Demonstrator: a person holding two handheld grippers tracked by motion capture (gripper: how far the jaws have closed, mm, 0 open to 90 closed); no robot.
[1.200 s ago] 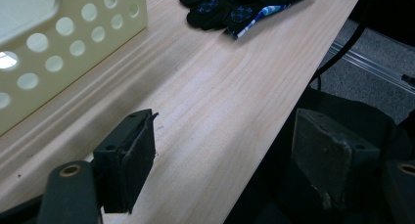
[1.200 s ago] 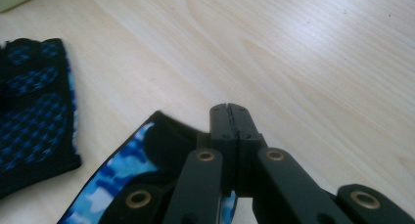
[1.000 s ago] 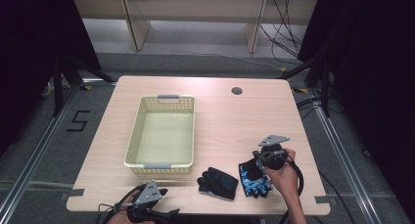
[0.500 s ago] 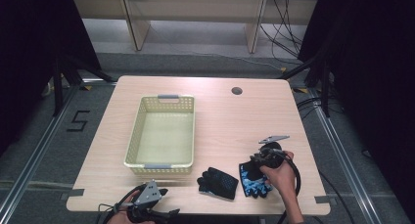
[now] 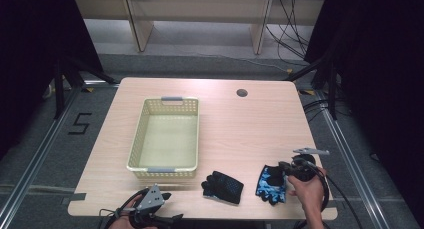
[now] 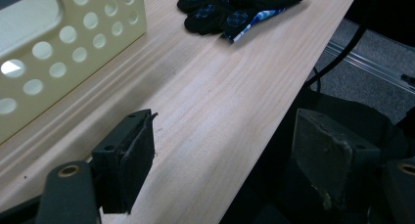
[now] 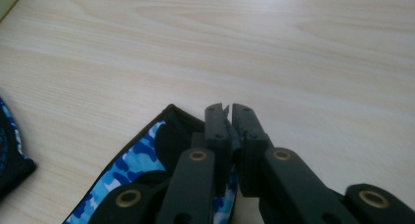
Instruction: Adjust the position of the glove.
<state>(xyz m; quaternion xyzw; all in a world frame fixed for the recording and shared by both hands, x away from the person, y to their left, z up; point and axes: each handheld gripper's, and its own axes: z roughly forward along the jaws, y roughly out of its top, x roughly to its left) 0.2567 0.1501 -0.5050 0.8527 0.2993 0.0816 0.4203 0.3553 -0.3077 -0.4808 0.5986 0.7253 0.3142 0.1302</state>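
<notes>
At the near edge of the table [image 5: 260, 124], the left gripper [image 5: 150, 209] rests low with its 2 jaws spread wide and nothing between them; in the left gripper view [image 6: 222, 155] only bare wood lies in the gap.

Further right along that edge, the right gripper [image 5: 286, 173] sits at the cuff side of the blue camouflage glove [image 5: 272, 183]. In the right gripper view [image 7: 230, 117] the jaws stand almost together, and they have just been closing; a fold of the glove's [image 7: 147, 158] black-trimmed edge seems to run up between them, though the pinch point itself is hidden by the jaw bodies. I judge that the cuff is clamped.

Just left of that glove, apart from it, lies the black glove [image 5: 222, 186], flat and untouched. Beyond both, toward the middle-left of the table, stands the cream basket [image 5: 135, 154], with nothing in it.

The step in hand looks like picking up the blue glove, with 2 gloves yet to go into the basket. The next move calls for a lift high enough to clear the basket's near wall, then a carry left and forward over the black glove without dragging it along.
</notes>
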